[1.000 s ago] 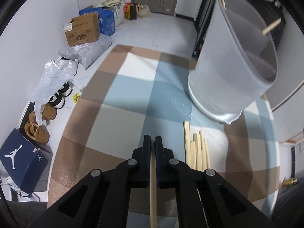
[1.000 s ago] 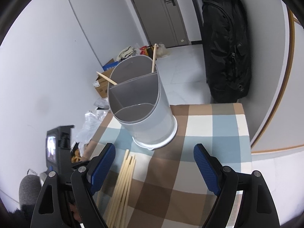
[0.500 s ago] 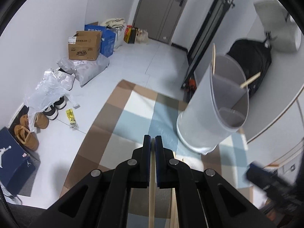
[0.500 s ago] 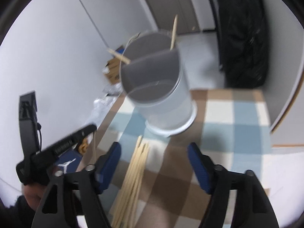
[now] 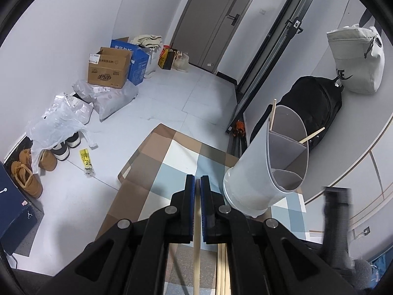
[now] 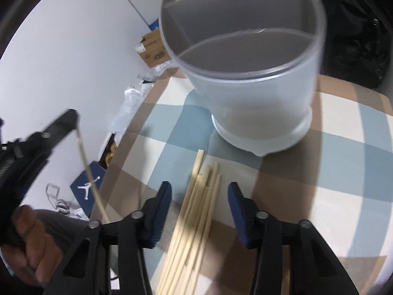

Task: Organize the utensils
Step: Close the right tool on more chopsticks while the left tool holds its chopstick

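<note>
The left gripper sits bottom centre of its view, clamped on one chopstick that runs down between its blue pads, while the holder stands to the right of centre with two chopsticks leaning in its back compartments. In the right view the right gripper is spread wide at bottom centre over the chopstick pile lying on the checked cloth, just below the holder that fills the upper middle. The left gripper, blurred, shows at the left edge with its chopstick hanging down.
</note>
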